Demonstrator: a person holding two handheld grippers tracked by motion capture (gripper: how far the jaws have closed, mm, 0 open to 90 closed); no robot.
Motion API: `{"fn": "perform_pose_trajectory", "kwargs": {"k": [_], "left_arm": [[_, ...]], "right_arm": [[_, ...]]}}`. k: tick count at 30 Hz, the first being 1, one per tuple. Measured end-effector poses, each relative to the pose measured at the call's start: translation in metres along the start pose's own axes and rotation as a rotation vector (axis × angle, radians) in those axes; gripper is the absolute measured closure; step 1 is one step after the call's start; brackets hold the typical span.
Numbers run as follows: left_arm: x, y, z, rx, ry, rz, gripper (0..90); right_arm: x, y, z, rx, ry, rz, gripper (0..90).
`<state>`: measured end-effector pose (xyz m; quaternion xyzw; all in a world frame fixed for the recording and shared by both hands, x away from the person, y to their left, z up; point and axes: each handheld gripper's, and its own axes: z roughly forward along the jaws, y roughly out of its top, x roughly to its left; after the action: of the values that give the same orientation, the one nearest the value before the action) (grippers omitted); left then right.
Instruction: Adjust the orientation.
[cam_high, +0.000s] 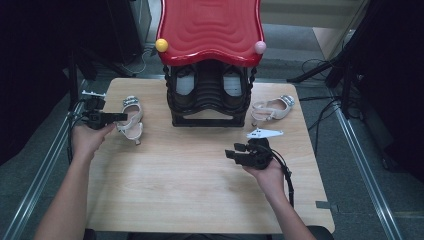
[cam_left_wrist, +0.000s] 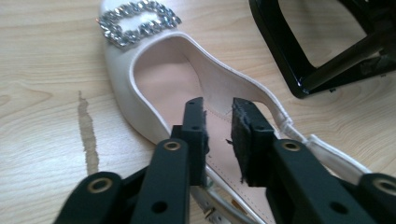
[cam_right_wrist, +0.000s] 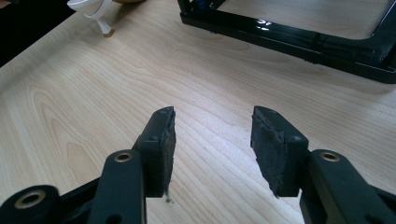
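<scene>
Two forearms coming in from the bottom edge of the high view, cut off at the elbows, each hand gripping a black tool. Sitting on a pale wood-grain tabletop (cam_high: 200, 190) with rounded corners, grey floor and metal rails running along both sides, dark gear and cables lurking in the corners.

Left gripper (cam_high: 121, 117) hovering right over the heel end of a white slingback shoe with a sparkly rhinestone buckle (cam_left_wrist: 154, 79), jaws slightly apart, pads not pressing on anything, insole showing through the gap. Shoe lying flat on the table's left side, just beside the black shoe rack with the wavy red plastic top (cam_high: 210, 30).

Right gripper (cam_high: 233, 152) resting low over bare wood at the right, jaws standing well apart, nothing between them.

Matching white shoe (cam_high: 272, 108) lying on its side right of the rack, straps hard to sort out. More footwear tucked inside the rack, mostly hidden in shadow. Looking for brands or writing anywhere, finding nothing readable.
</scene>
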<state>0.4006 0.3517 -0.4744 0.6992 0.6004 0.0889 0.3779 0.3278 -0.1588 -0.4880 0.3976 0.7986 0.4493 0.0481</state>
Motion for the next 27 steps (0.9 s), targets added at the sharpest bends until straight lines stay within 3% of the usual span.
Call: {"fn": "perform_pose_trajectory", "kwargs": {"k": [8,10,14,18,21,25,27], "left_arm": [[0.006,-0.004,-0.003,-0.045,0.035,-0.058,64.3],[0.007,-0.005,-0.001,-0.022,0.06,-0.066,61.8],[0.008,-0.007,0.004,0.003,0.066,-0.062,60.2],[0.013,-0.01,0.017,0.008,0.081,-0.087,60.1],[0.017,-0.014,0.026,-0.011,0.056,-0.152,59.2],[0.019,-0.016,0.031,-0.03,0.069,-0.165,62.3],[0.021,-0.018,0.03,-0.031,0.078,-0.147,66.3]], "right_arm": [[0.001,0.003,0.005,0.006,0.005,-0.011,50.7],[0.001,0.004,0.006,0.011,0.008,-0.01,50.7],[0.001,0.004,0.007,0.015,0.007,-0.015,50.7],[0.001,0.004,0.007,0.02,0.003,-0.017,50.7],[0.002,0.003,0.007,0.017,0.003,-0.022,50.7],[0.001,0.002,0.007,0.024,0.0,-0.022,50.7],[0.002,0.001,0.007,0.026,-0.005,-0.018,50.7]]}}
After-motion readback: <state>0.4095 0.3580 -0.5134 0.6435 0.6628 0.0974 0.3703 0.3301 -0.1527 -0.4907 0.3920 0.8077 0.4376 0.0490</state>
